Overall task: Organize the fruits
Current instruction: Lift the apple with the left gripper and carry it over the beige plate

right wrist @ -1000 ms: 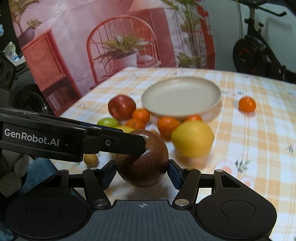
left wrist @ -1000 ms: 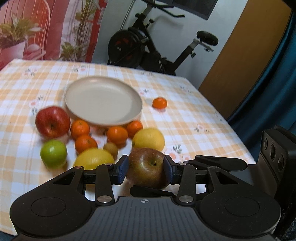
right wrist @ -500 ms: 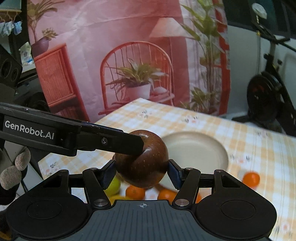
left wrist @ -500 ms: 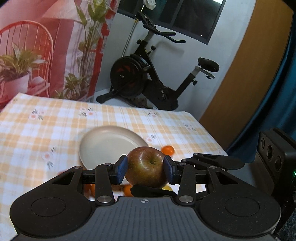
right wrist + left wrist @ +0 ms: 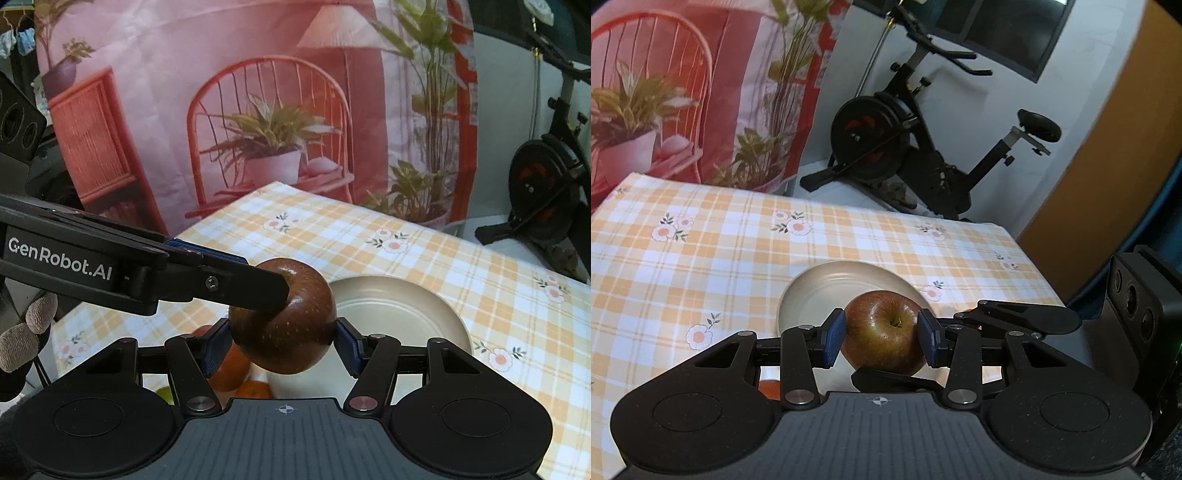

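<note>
A dark red-brown apple (image 5: 882, 332) hangs above the table, held from two sides at once. My left gripper (image 5: 882, 341) is shut on it, blue pads pressing its left and right flanks. My right gripper (image 5: 282, 347) is shut on the same apple (image 5: 295, 332). In the right wrist view a left finger (image 5: 240, 284) lies across the apple's top. In the left wrist view the right gripper's fingers (image 5: 1015, 317) reach in from the right. The beige plate (image 5: 820, 291) lies empty just beyond and below the apple, seen also in the right wrist view (image 5: 406, 306).
A red apple (image 5: 229, 369), an orange (image 5: 255, 389) and a green fruit (image 5: 164, 393) peek out under the right gripper. A gloved hand (image 5: 22, 332) is at the left edge. An exercise bike (image 5: 923, 147) stands beyond the checked tablecloth (image 5: 701, 240).
Both grippers have risen with the apple and carried it forward over the fruit pile to the plate's near edge. The pile has dropped out of sight below.
</note>
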`<action>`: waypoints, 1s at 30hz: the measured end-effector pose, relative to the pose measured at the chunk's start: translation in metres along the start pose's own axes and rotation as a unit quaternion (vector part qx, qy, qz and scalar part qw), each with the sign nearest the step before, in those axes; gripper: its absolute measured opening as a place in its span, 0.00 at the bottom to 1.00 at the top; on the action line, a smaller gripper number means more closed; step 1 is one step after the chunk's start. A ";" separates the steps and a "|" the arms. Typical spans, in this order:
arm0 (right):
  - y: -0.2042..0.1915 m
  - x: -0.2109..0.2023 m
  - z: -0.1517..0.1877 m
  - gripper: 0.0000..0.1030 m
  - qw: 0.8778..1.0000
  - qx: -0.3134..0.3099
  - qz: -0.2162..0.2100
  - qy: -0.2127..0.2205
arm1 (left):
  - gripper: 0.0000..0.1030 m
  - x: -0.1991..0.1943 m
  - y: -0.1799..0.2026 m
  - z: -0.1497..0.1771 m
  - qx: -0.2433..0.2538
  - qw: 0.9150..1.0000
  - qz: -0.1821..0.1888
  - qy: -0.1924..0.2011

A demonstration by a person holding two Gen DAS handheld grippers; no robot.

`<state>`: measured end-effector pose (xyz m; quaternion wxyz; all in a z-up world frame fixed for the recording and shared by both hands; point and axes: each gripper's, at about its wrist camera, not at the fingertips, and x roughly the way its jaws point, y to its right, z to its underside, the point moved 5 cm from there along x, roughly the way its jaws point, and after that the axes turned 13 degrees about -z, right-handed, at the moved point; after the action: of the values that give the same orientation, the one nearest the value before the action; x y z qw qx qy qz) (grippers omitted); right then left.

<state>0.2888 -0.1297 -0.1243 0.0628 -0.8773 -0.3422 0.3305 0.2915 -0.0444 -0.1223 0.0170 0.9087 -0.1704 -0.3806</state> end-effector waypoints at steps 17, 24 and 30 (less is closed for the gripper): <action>0.060 0.076 -0.008 0.55 0.996 0.044 -0.016 -0.073 | 0.43 0.078 -0.037 -0.015 -0.033 0.997 -0.011 -0.067; 0.070 0.089 -0.006 0.55 0.996 0.045 -0.014 -0.082 | 0.43 0.093 -0.043 -0.017 -0.037 0.996 -0.010 -0.078; 0.072 0.095 -0.003 0.54 0.996 0.043 -0.012 -0.083 | 0.43 0.100 -0.045 -0.016 -0.035 0.996 -0.016 -0.082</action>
<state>0.3831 -0.1233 -0.1970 0.0759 -0.8392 -0.3423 0.4157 0.3812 -0.0358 -0.1870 0.0292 0.8760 -0.1435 -0.4595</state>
